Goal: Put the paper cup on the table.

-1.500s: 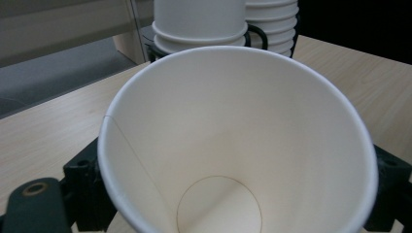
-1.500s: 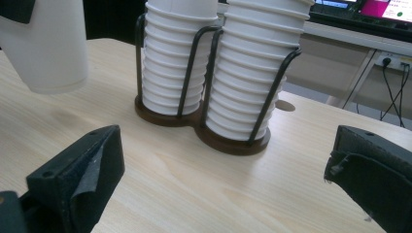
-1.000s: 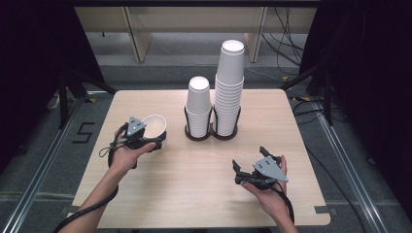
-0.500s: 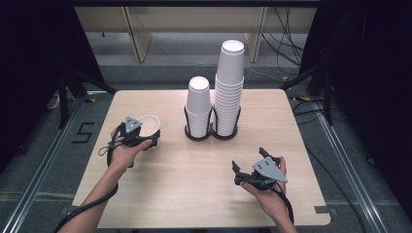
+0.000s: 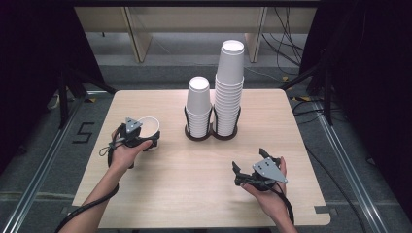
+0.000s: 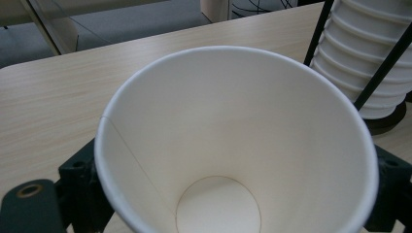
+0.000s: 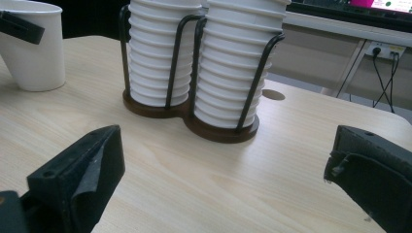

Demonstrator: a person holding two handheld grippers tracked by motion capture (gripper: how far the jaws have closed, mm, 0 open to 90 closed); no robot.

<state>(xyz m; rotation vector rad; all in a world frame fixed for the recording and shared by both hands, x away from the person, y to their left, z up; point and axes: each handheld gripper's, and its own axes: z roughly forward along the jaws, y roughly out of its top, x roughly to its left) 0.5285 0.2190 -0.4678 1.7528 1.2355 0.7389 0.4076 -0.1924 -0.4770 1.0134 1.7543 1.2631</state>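
**Setting the cup down on the counter**

The left gripper (image 5: pixel 145 140) is easing its fingers apart around the paper cup (image 5: pixel 146 129), standing left of the cup holder (image 5: pixel 212 133); release fully before lifting away. The right gripper (image 5: pixel 243 172) is waiting, fingers released.

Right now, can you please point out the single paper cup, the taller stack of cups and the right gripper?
single paper cup (image 5: pixel 147 125), high view, on its white inner wall.
taller stack of cups (image 5: pixel 230 90), high view, on the stack's side, about halfway up.
right gripper (image 5: pixel 249 164), high view, midway between its open fingers.
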